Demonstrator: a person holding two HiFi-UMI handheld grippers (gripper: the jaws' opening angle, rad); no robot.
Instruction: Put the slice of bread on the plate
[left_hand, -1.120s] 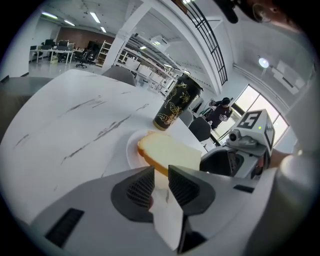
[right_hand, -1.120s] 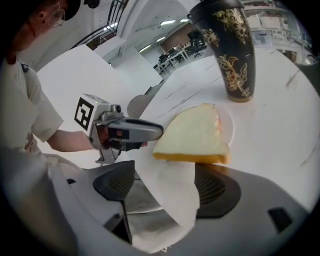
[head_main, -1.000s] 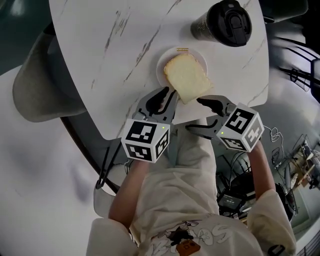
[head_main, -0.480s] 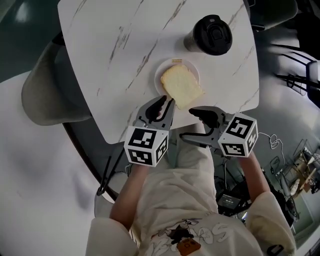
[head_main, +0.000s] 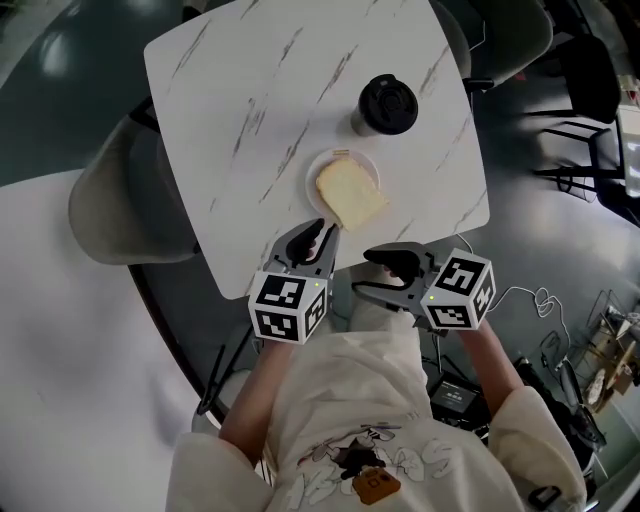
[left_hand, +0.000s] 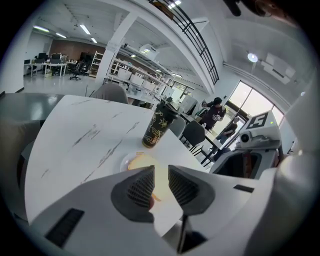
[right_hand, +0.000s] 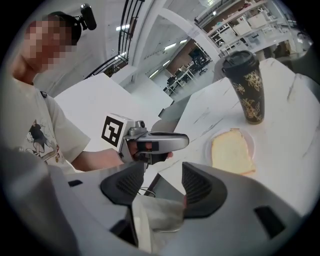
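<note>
Already, slice of bread (head_main: 351, 194) on the plate (head_main: 324, 166), near the cup (head_main: 387, 104)

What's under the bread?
A white plate, sitting on the marble table. Only the plate's rim shows around the bread. Its middle is covered, so anything there can't be seen.

Grey chair (head_main: 120, 210) sits beside white marbled table (head_main: 250, 90)

In front of me: white marble-veined table (head_main: 250, 90), dark lidded cup (head_main: 386, 106) upright near its right edge; grey chair (head_main: 118, 215) at its left.
</note>
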